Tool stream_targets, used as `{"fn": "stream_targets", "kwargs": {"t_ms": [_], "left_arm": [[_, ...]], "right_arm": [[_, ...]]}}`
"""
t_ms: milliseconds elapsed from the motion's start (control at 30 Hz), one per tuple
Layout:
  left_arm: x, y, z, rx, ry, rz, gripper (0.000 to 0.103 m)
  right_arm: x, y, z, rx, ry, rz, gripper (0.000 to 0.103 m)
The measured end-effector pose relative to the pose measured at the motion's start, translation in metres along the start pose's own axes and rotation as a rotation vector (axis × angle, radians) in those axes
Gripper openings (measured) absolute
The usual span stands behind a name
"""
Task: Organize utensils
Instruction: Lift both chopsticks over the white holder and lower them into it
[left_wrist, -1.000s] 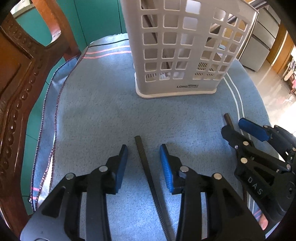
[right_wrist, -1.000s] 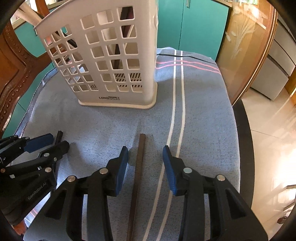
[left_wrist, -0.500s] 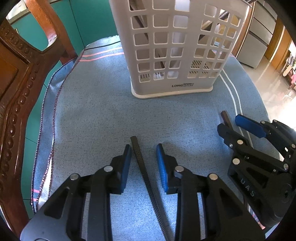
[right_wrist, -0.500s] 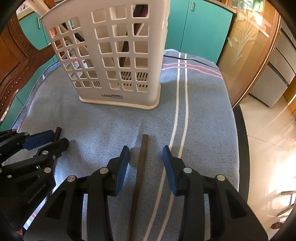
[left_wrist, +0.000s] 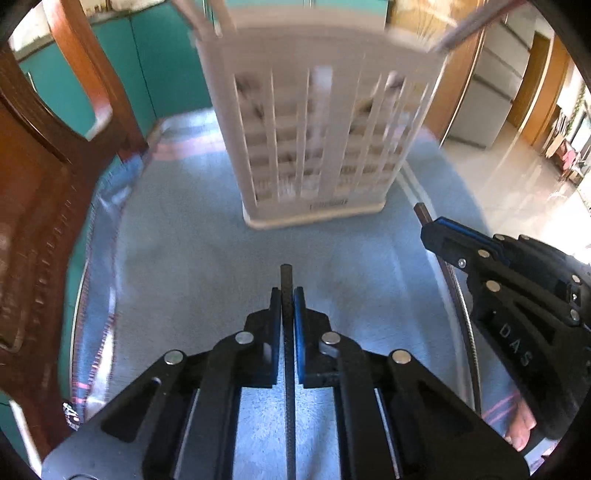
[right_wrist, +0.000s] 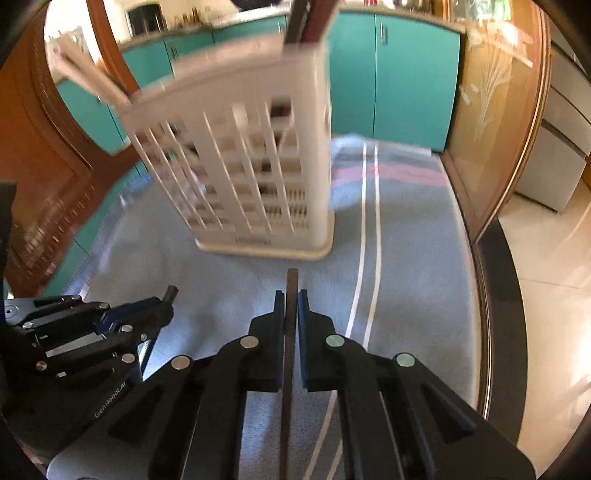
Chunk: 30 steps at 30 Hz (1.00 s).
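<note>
My left gripper (left_wrist: 287, 295) is shut on a thin black ridged stick (left_wrist: 286, 275), held above the blue cloth. My right gripper (right_wrist: 291, 297) is shut on a thin dark brown stick (right_wrist: 291, 282), also lifted. Each gripper shows in the other's view: the right one (left_wrist: 428, 225) at right with the brown stick's tip (left_wrist: 421, 210), the left one (right_wrist: 162, 306) at left with the black stick's tip (right_wrist: 170, 292). A tall white slotted utensil basket (left_wrist: 317, 147) stands ahead on the cloth, also in the right wrist view (right_wrist: 251, 166), with several utensils inside.
A blue cloth with white and pink stripes (right_wrist: 406, 258) covers the round table. A carved wooden chair back (left_wrist: 44, 184) rises at the left. Teal cabinets (right_wrist: 406, 74) stand behind. The table edge and tiled floor (right_wrist: 546, 277) are to the right.
Both grippers have closed on their sticks and lifted them off the cloth. Both views have risen and tilted, so the basket looks farther and blurred.
</note>
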<state>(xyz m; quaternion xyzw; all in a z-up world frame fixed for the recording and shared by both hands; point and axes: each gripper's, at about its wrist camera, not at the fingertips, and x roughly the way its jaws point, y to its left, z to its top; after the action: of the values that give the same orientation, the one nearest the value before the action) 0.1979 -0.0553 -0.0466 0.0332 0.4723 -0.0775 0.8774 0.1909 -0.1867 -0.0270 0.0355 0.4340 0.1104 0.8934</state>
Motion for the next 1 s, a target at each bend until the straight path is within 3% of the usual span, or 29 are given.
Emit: {"fn": "stream_targets", "kwargs": {"t_ms": [267,400,600,767,1000], "left_arm": [[-0.1,0.009,0.017,-0.023,-0.247,-0.052,0.007],[-0.148,0.012,0.027,-0.031,-0.353,-0.107,0.007],[-0.202,0.014,0.063,-0.006,-0.513,-0.086,0.007],[-0.225,0.026,0.1,-0.03,-0.584,-0.098,0.007],[-0.219,0.039,0.124,-0.083,-0.598,-0.128,0.007]], "right_arm": [[-0.1,-0.013,0.025,0.025,-0.204,0.178,0.007],[-0.138,-0.014,0.038,0.043,-0.309,0.193,0.007],[-0.165,-0.03,0.066,0.111,-0.393,0.187,0.007],[-0.181,-0.026,0.108,0.105,-0.444,0.201,0.007],[-0.196,-0.017,0.147,0.072,-0.539,0.235,0.007]]}}
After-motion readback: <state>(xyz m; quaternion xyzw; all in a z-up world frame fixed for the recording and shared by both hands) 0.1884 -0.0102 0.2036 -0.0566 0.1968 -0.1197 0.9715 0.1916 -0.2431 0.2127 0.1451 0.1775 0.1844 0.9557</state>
